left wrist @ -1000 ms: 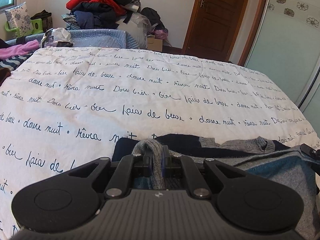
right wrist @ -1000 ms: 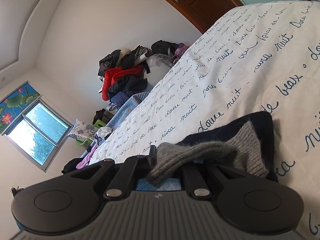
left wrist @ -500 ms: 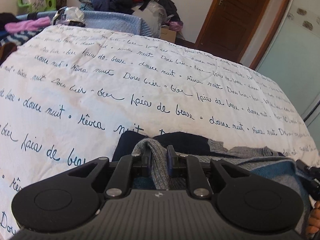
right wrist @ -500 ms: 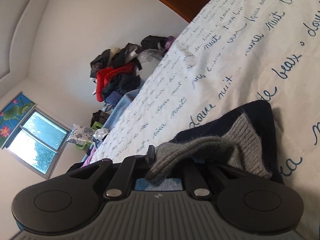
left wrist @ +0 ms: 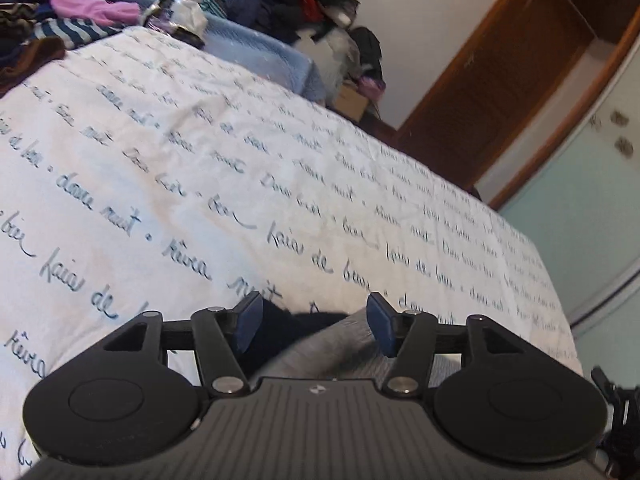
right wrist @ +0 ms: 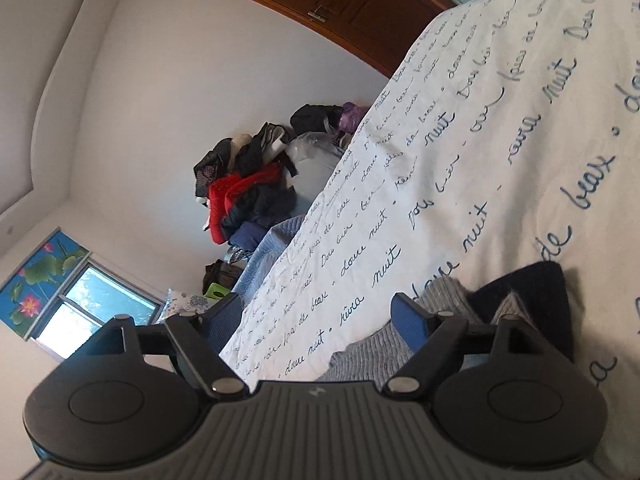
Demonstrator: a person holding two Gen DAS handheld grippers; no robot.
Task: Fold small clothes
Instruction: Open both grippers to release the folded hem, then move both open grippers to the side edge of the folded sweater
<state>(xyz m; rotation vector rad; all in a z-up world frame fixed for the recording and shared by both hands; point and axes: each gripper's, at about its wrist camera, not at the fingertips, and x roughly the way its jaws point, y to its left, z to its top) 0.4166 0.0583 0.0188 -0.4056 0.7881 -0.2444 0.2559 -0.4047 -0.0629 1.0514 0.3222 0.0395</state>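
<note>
My left gripper [left wrist: 312,324] and right gripper [right wrist: 316,320] have just been opening and hold nothing, so the released grey sweater [left wrist: 332,348], low in the frame, may unfold again.

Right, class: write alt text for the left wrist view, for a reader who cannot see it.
The left gripper, its jaws just opened, hovers over a grey and navy sweater lying on a white bedspread printed with blue handwriting. Beyond the bed are a pile of clothes and a brown wooden door.
</note>
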